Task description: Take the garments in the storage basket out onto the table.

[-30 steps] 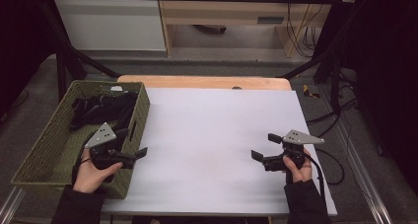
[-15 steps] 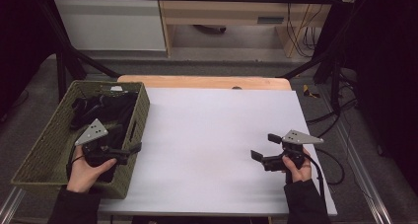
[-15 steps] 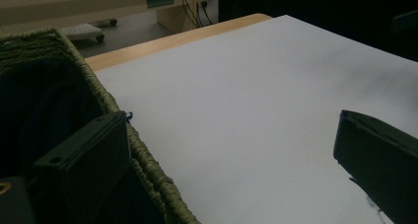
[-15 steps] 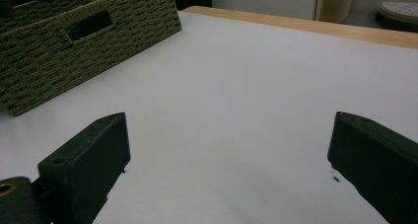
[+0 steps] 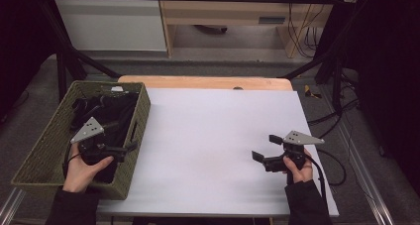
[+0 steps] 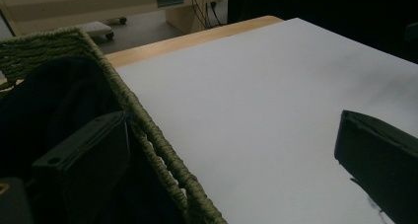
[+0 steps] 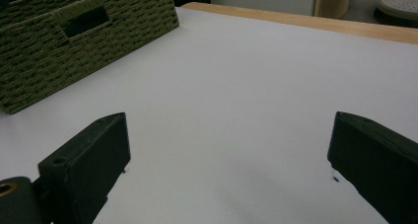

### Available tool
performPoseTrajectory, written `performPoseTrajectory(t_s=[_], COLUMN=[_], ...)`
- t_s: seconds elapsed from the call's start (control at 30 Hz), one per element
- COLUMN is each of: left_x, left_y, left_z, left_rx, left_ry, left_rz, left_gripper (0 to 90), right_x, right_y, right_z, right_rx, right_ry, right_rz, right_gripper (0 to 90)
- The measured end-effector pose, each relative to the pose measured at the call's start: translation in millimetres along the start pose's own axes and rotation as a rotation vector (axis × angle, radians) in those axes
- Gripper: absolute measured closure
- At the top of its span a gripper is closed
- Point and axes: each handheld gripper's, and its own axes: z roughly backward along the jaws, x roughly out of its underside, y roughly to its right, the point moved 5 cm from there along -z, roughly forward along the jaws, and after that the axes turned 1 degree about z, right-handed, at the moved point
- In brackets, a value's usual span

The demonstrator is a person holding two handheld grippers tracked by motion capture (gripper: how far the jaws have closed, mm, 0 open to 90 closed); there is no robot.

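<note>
My left gripper [image 5: 130, 146]: jaws wide, straddling the basket wall, holding nothing.
My right gripper [image 5: 265, 149]: jaws wide, empty, over the bare sheet.
Surface: white sheet [image 5: 218, 136] on a wooden table [image 5: 198, 81]; grey floor beyond.
Basket [image 5: 49, 140]: green wicker, at the table's left edge, long axis running away from me, dark clothes [image 5: 106, 111] inside.

Our left gripper [image 5: 130, 146] and right gripper [image 5: 266, 149] are matt black, each capped by a grey three-cornered plate dotted with small dark screw holes. From close up, our jaws are thick, blocky black slabs with squared ends; a round hole marks the top of the near jaw, and a brass-coloured ring sits at its base. A black cable loops from each gripper. Our left hand [image 5: 81, 166] and right hand [image 5: 297, 169] emerge from dark sleeves
</note>
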Motion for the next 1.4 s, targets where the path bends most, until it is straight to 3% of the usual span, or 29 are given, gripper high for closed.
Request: performPoseTrajectory(t_s=[0.47,0.73,0.93,1.23,1.4], left_x=[-12.3,-26.5,-41.5,-52.1,-50.3], left_y=[-9.1,-15.5,-29.1,-54.0,-68.5], left_z=[11.9,26.0,30.4,14.4,0.9], left_rx=[-0.055,-0.100,-0.154,-0.217,-0.238], left_ry=[0.001,-0.035,-0.079,-0.124,-0.132], left_rz=[0.001,-0.010,-0.018,-0.023,0.003], left_gripper=[0.0,0.0,0.0,0.0,0.0], right_x=[1.6,1.7,1.8,2.4,2.7], right_y=[-0.2,-0.4,-0.5,-0.9,-0.7], right_z=[-1.9,-2.0,-2.6,-3.2,-3.3], right_rx=[0.002,0.002,0.002,0.001,0.003], right_ry=[-0.009,-0.010,-0.010,-0.014,-0.015], right_rz=[0.000,0.000,0.001,0.001,0.000], right_gripper=[2.7,2.7,2.7,2.7,2.7])
